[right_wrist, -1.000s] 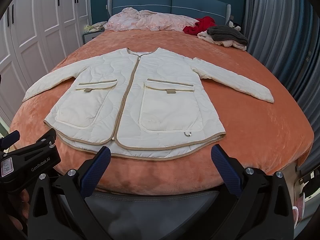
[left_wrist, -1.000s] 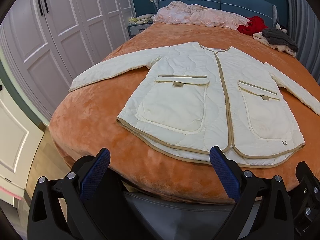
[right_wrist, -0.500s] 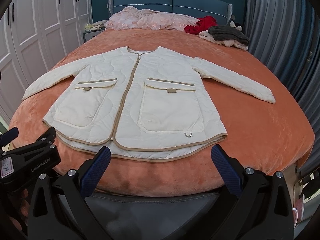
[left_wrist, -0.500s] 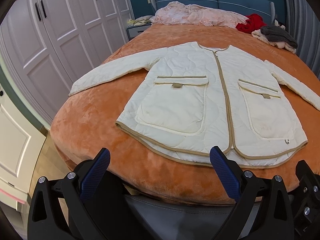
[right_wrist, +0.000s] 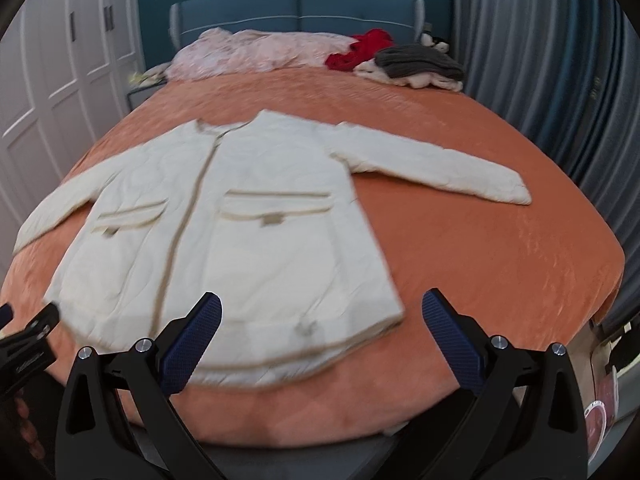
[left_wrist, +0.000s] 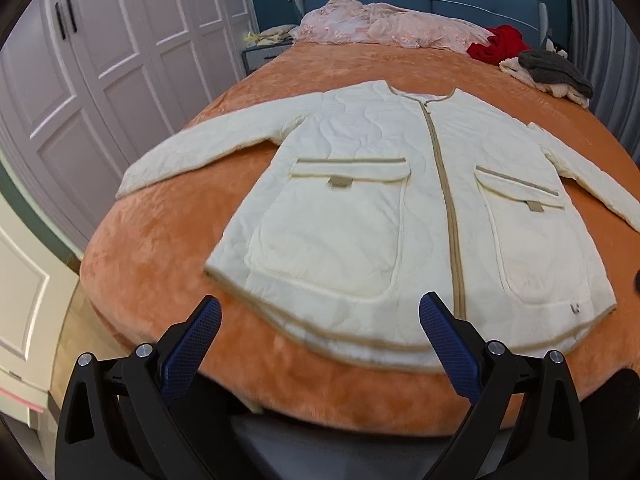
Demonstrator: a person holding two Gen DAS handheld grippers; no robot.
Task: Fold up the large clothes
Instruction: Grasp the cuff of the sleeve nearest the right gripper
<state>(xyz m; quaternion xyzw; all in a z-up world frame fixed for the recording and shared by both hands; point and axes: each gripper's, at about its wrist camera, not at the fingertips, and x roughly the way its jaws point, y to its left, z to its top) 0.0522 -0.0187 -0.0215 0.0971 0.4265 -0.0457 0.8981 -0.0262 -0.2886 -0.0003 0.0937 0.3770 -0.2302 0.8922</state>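
Note:
A cream quilted jacket (left_wrist: 380,208) with tan trim and two front pockets lies flat and face up on the orange bed (left_wrist: 152,248), sleeves spread out to both sides. It also shows in the right wrist view (right_wrist: 240,232), blurred. My left gripper (left_wrist: 320,344) is open and empty, just short of the jacket's hem on its left half. My right gripper (right_wrist: 320,340) is open and empty, over the hem at the jacket's right corner. The left gripper's body (right_wrist: 24,356) shows at the lower left of the right wrist view.
Pink bedding (left_wrist: 384,28), a red garment (left_wrist: 496,42) and a grey and cream pile (left_wrist: 556,72) lie at the head of the bed. White wardrobe doors (left_wrist: 104,64) stand on the left. Grey curtains (right_wrist: 560,80) hang on the right.
Both grippers have moved forward toward the jacket's hem. The right wrist view has swung to the right and is motion-blurred. The jacket has not moved.

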